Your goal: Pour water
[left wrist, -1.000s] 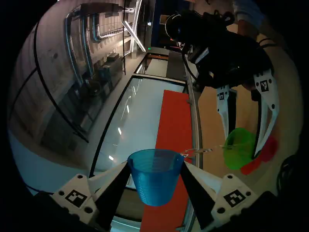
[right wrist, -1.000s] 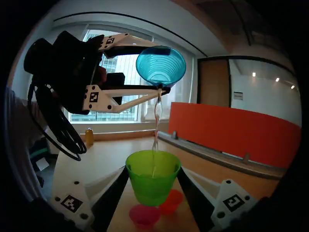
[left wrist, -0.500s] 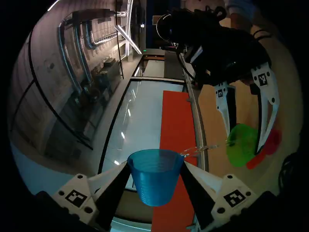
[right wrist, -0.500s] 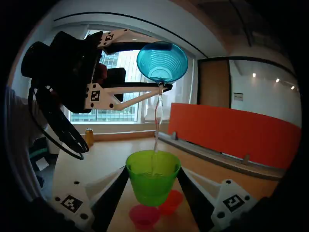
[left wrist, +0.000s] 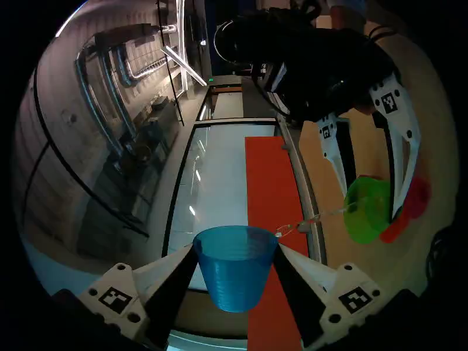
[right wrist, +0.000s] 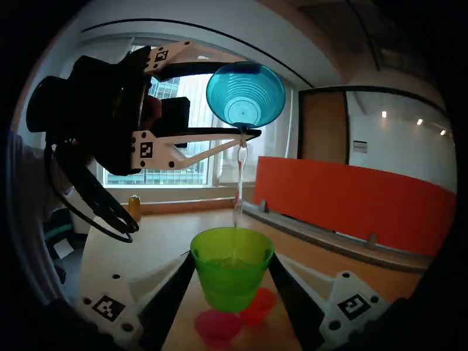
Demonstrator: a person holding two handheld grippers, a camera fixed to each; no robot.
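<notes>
Left claw (left wrist: 235, 260) is clamped on the blue cup (left wrist: 235, 276), both fingers pressing its sides. Right claw (right wrist: 232, 266) is clamped the same way on the green cup (right wrist: 232, 275). In the right gripper view the left claw sits high and far, rolled over so the blue cup lies on its side with the mouth facing the camera and the rim's low edge above the green cup. That tilt is why the water runs out. The right claw is low, near and level. It holds the green cup upright with the mouth open straight under the spout point to catch the water.

Worktop (right wrist: 158, 240) is pale wood, with an orange partition (right wrist: 362, 199) along its far right edge. The green cup looks partly filled and seems held just off the worktop, though contact is hard to tell. Pink cup (right wrist: 216, 324) and red cup (right wrist: 258, 304) stand below it, touching each other and unused. Water stream (right wrist: 240, 175) is thin, falling from the blue rim into the green cup with no splash visible.

Judgement: mid-pour, little left in the blue cup.
</notes>
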